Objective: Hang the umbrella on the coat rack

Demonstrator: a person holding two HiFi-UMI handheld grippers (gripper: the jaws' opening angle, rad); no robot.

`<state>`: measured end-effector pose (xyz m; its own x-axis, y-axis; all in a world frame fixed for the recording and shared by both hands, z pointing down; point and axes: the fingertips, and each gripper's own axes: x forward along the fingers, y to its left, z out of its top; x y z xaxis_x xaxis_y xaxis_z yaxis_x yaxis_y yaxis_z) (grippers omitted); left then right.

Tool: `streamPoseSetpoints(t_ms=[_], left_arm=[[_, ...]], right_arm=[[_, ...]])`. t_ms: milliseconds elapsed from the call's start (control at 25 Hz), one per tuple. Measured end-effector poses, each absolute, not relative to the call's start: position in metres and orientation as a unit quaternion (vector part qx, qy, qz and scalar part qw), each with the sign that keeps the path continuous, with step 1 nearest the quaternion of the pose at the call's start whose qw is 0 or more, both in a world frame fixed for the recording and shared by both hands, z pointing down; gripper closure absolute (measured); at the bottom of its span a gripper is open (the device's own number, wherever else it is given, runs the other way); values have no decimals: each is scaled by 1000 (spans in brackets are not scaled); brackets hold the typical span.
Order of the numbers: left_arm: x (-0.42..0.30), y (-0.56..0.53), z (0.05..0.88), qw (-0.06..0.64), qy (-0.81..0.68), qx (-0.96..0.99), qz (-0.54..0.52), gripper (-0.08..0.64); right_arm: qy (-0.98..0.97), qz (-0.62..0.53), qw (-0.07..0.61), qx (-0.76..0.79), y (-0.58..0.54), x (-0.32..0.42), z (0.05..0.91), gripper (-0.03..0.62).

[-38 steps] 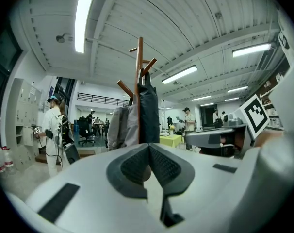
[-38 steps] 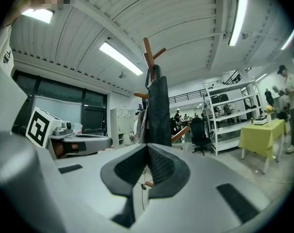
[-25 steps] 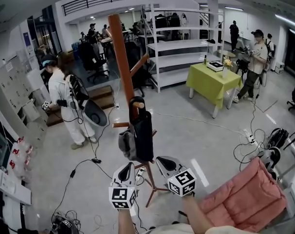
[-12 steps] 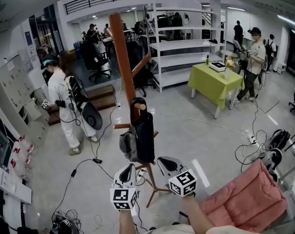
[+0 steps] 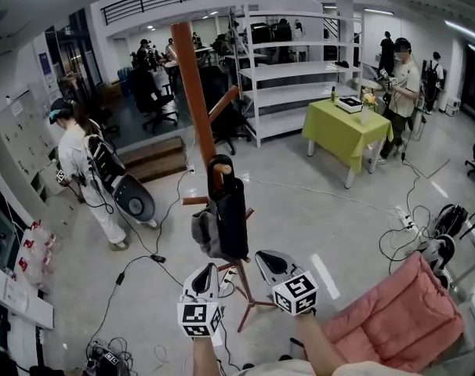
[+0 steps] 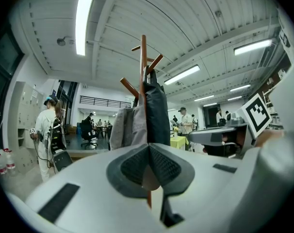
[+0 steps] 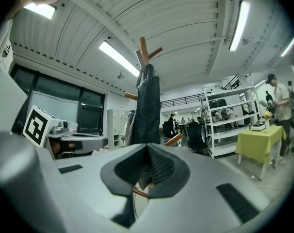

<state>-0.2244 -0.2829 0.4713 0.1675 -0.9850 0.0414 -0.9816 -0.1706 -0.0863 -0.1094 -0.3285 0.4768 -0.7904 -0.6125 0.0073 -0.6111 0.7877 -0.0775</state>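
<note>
- Two grippers are seen side by side at the lower middle of the head view: the left gripper (image 5: 205,271) and the right gripper (image 5: 266,257). The jaws of each are pressed together, and nothing is gripped by either.
- At the floor's left edge, one person in white (image 5: 82,171) is stood, with cables (image 5: 135,266) trailed over the floor toward the middle.
- One coat rack (image 5: 192,92) is stood mid-floor, just beyond both grippers.
- One dark folded umbrella (image 5: 230,214) is hung upright against its pole, with a grey garment (image 5: 203,233) at its left.
- Behind the rack, white shelving (image 5: 292,73) is set. To its right is one green-covered table (image 5: 343,131).
- One pink cushion (image 5: 398,316) is laid at the floor's lower right corner.
- Bare floor is left between rack and table.
</note>
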Motion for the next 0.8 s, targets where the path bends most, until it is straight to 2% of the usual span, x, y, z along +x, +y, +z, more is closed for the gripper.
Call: streamPoseSetpoints(t_ms=[800], left_arm=[[-235,-269,468,32,647,-760,-52,554]], right_arm=[[947,-42,28,-319,-315,-120,476,589]])
